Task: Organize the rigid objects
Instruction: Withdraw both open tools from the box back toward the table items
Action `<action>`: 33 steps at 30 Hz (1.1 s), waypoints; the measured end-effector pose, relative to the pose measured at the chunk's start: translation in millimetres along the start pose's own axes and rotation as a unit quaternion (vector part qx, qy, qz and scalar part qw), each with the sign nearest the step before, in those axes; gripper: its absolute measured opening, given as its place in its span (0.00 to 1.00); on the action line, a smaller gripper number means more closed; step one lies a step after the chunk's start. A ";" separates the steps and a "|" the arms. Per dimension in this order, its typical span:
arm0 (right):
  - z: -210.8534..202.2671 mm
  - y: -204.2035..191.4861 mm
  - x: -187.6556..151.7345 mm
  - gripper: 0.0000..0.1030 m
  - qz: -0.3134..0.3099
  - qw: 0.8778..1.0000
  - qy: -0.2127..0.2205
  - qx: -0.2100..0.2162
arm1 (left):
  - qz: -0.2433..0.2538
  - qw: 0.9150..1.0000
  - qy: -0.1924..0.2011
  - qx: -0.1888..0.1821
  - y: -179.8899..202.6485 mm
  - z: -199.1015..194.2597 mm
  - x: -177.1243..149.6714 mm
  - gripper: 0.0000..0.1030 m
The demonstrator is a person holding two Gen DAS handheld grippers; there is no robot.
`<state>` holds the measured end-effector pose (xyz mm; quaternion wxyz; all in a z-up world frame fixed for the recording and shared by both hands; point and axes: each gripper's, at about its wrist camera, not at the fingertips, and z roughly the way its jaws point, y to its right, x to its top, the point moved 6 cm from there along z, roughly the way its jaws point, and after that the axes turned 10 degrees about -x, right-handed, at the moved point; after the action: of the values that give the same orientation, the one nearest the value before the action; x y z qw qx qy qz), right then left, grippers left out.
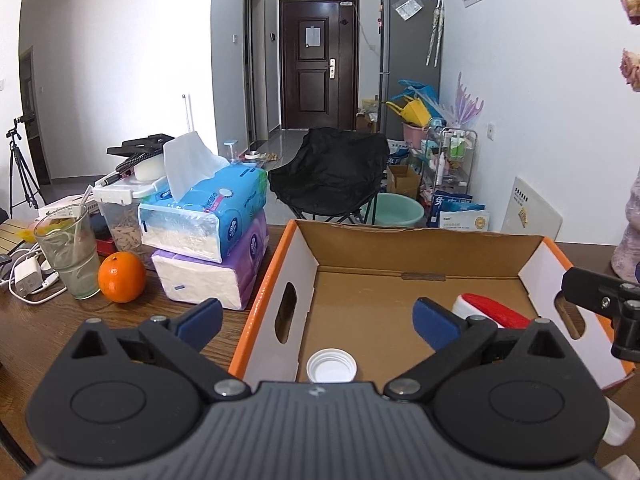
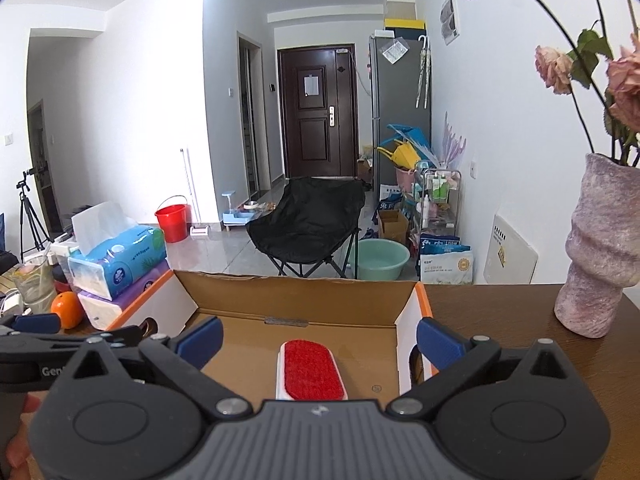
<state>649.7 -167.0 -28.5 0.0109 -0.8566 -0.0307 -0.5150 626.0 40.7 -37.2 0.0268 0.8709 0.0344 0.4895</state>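
Inside the cardboard box (image 1: 424, 256), on its brown floor, lie the two things already sorted: a white bottle cap (image 1: 331, 366) at the near edge and a red-topped lint brush (image 2: 313, 369) toward the side away from the tissue packs. They lie well apart, each flat on the cardboard — a sign, I judge, that each was set down rather than dropped onto the other.

Over the box hovers the left gripper (image 1: 318, 322), its blue-padded fingers spread wide with nothing between them; the cap sits below the gap, untouched. The right gripper (image 2: 319, 340) hangs above the brush in the same way, fingers wide and empty. Both being clear of their things suggests this pair is done with.

Beside the box, on the wooden desk (image 1: 48, 320), stand stacked tissue packs (image 1: 208, 236), an orange (image 1: 122, 277) and a glass (image 1: 70, 256) with a straw; on the box's other side stands a mauve vase (image 2: 600, 248) of dried roses.

Much is cut off — the near wall of the box is hidden behind each gripper body, as is the near end of the brush. A pale object (image 1: 618, 426) at the box's near corner is too clipped to name. Whether more rigid items wait outside the box, I cannot tell.
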 end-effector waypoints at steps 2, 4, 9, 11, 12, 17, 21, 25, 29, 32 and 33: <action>-5.7 1.6 -1.1 1.00 0.001 1.000 0.004 -0.001 | -0.001 1.000 0.003 -0.002 0.9 -5.8 -0.7 1.00; -11.9 2.1 -2.7 1.00 0.001 1.000 0.006 -0.002 | -0.002 1.000 0.006 -0.004 1.1 -11.5 -2.1 1.00; -31.2 5.5 -8.4 1.00 0.000 1.000 0.014 -0.004 | -0.001 1.000 0.010 -0.009 3.7 -26.5 -7.8 1.00; -39.9 6.3 -11.4 1.00 0.000 1.000 0.018 -0.003 | -0.001 1.000 0.010 -0.010 4.8 -33.3 -10.6 1.00; -44.0 6.3 -13.2 1.00 -0.001 1.000 0.020 -0.002 | -0.001 1.000 0.010 -0.010 4.8 -36.6 -12.1 1.00; -63.7 8.4 -19.8 1.00 -0.005 1.000 0.026 -0.002 | -0.004 1.000 0.014 -0.012 4.6 -55.5 -19.8 1.00; -79.8 10.9 -25.9 1.00 -0.005 1.000 0.030 -0.003 | -0.006 1.000 0.017 -0.014 4.7 -72.1 -26.2 1.00; -94.0 14.2 -33.6 1.00 -0.005 1.000 0.030 -0.005 | -0.006 1.000 0.019 -0.013 5.9 -89.7 -34.7 1.00; -109.6 17.4 -42.1 1.00 -0.005 0.999 0.031 -0.007 | -0.007 1.000 0.024 -0.016 7.5 -107.7 -41.8 1.00; -121.1 18.8 -48.5 1.00 -0.007 0.999 0.032 -0.007 | -0.009 0.999 0.026 -0.018 9.6 -119.3 -46.7 1.00; -125.0 19.3 -50.4 1.00 -0.007 0.999 0.033 -0.009 | -0.011 0.999 0.027 -0.019 10.6 -122.7 -48.2 1.00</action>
<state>517.1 -194.6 -14.1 0.0010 -0.8391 -0.0318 -0.5431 496.5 27.5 -13.6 0.0478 0.8565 0.0349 0.5127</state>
